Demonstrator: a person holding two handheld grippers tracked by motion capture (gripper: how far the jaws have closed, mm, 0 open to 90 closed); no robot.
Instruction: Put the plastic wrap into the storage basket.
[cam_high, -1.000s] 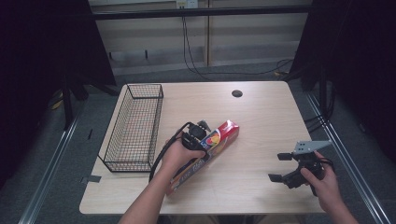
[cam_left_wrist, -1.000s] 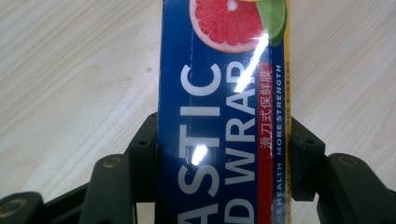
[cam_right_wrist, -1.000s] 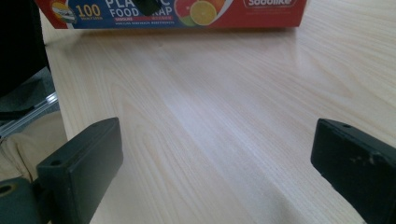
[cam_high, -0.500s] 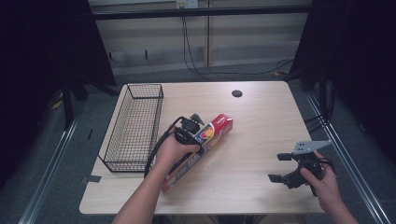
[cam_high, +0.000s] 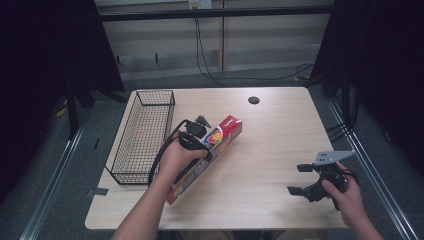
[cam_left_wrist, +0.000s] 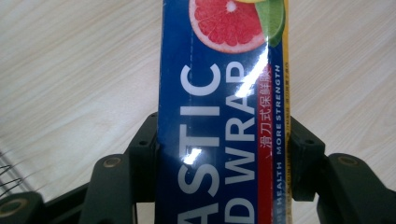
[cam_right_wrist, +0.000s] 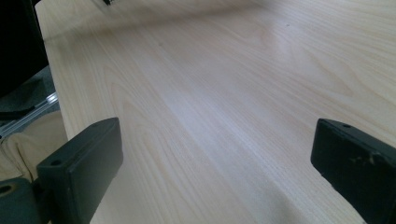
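Dark curtains close off both sides of the room, and cables hang down the pale wall behind my desk (cam_high: 280, 125), a light wood top with a small round grommet (cam_high: 253, 100) near its far edge. On my left a black wire basket (cam_high: 142, 135) stands just beside the plastic wrap box (cam_high: 207, 150), which lies aslant near the desk's middle, one end pointing toward me. My left tongs (cam_high: 197, 131) pinch that box across its width; it is long, blue and red, with citrus slices printed on it. My right tongs (cam_high: 300, 179) hover spread wide over bare wood, well apart from it.
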